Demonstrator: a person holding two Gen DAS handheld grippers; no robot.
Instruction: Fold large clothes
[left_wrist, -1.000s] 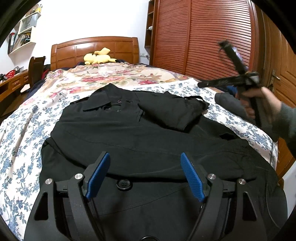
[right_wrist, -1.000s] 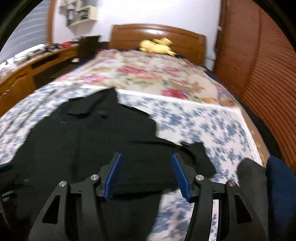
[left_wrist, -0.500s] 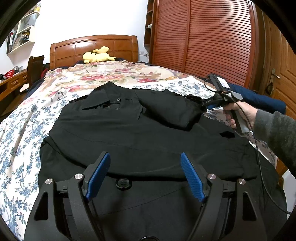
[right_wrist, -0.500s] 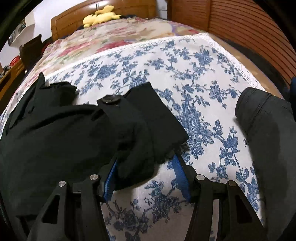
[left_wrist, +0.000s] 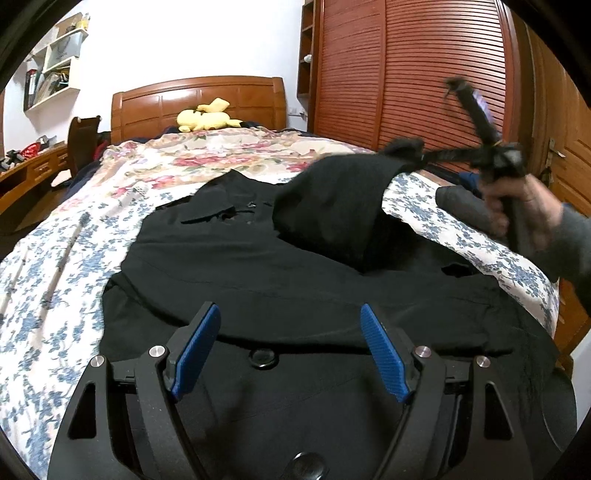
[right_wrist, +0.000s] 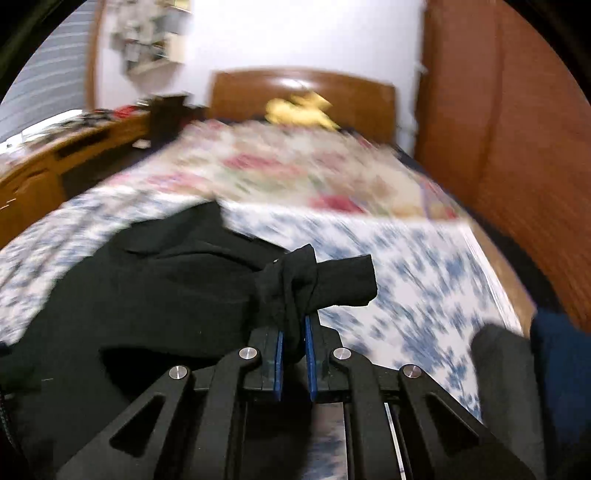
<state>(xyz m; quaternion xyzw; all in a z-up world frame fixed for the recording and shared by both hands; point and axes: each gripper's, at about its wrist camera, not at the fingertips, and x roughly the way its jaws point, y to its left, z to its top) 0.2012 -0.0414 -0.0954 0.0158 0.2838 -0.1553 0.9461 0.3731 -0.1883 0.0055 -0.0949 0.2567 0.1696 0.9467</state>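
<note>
On the left, the left gripper (left_wrist: 290, 347) hangs low over the hem of the black coat (left_wrist: 295, 280), its blue pads (left_wrist: 195, 345) spread wide with nothing between them. The coat lies spread across the flowered bedspread (left_wrist: 55, 266), collar toward the wooden headboard (left_wrist: 199, 99) (a yellow plush toy (left_wrist: 205, 118) sits there). Further right, the coat's sleeve (right_wrist: 317, 284) rises off the bed, its cuff bunched between the closing jaws of the right gripper (right_wrist: 293, 354), whose pads press the cloth. A hand (left_wrist: 517, 206) holds that gripper.
</note>
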